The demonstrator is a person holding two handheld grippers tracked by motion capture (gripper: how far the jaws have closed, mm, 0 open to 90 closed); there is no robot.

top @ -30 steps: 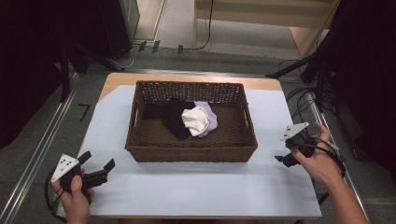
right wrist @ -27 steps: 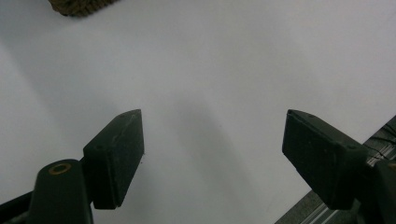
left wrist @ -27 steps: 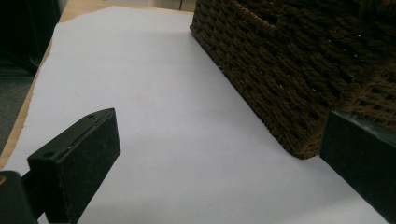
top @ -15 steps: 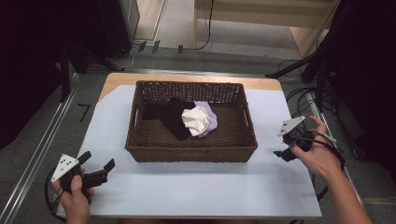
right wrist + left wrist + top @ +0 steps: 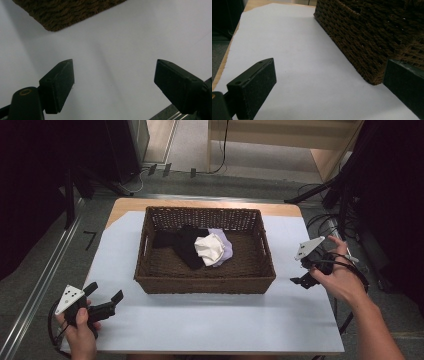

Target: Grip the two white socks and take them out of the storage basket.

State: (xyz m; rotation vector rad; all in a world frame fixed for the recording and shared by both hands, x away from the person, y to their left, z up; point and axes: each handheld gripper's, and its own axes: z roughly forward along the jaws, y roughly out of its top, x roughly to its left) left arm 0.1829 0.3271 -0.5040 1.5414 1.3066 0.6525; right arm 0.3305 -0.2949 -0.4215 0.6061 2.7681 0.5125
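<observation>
Right gripper view first: the two black jaws stand wide apart with nothing between them, just bare white table cover [image 5: 110, 50] underneath. They've just been opening a bit more, too. A corner of the brown wicker basket [image 5: 67, 12] pokes in at the top left of that view, well clear of the jaws.

Left gripper view is much the same story: jaws spread wide, empty, white cover between them. The woven side wall of the basket [image 5: 367, 37] runs along the right, and the right-hand jaw sits just in front of its near corner. Can't tell if it touches.

From the high view, the left gripper [image 5: 106, 302] rests low on the cover near the front left corner of the table, held in the person's left hand [image 5: 80, 332], pointing toward the basket's near left corner. The right gripper [image 5: 304, 272] is held in the right hand [image 5: 340, 280] just off the basket's right side, near the table's right edge, jaws aimed inward and down.

The basket [image 5: 205, 284] sits in the middle of the table toward the far side. Inside it there's a little heap of clothes: a black garment [image 5: 180, 242] spread to the left, a white cloth [image 5: 209, 249] bunched on top of it, and a pale lilac piece [image 5: 226, 245] tucked under the white one on the right. Neither gripper touches the clothes.
</observation>
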